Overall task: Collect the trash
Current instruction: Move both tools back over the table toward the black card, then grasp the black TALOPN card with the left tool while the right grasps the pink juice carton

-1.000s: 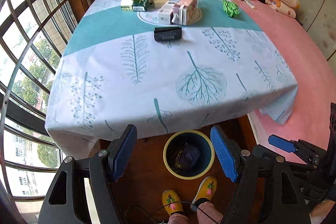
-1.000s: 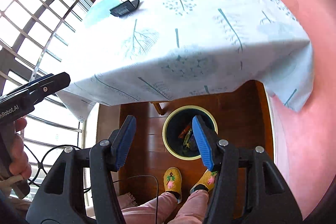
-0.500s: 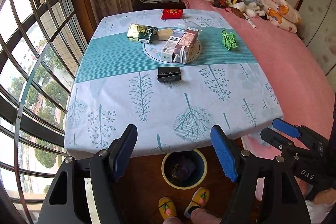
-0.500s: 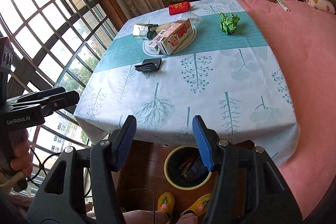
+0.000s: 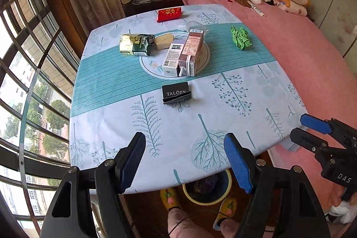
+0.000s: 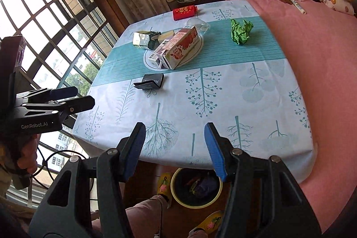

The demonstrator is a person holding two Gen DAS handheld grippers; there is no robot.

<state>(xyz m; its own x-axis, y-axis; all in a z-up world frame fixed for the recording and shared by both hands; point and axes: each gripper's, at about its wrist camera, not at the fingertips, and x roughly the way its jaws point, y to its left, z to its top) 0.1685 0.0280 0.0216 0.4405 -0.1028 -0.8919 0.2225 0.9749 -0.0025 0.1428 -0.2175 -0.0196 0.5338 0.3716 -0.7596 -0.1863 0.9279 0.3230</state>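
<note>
Above the worktop (image 5: 223, 126) we hold both grippers, left gripper (image 5: 185, 162) and right gripper (image 6: 175, 148), fingers apart and empty; next, we judge, reach for the black box (image 5: 176, 93).

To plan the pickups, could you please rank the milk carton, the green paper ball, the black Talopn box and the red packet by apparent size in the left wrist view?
1. Milk carton, clearly largest.
2. Black box, though it lies nearest the camera.
3. Green paper ball and red packet: look alike; the packet lies farthest, so I won't rank them.
</note>
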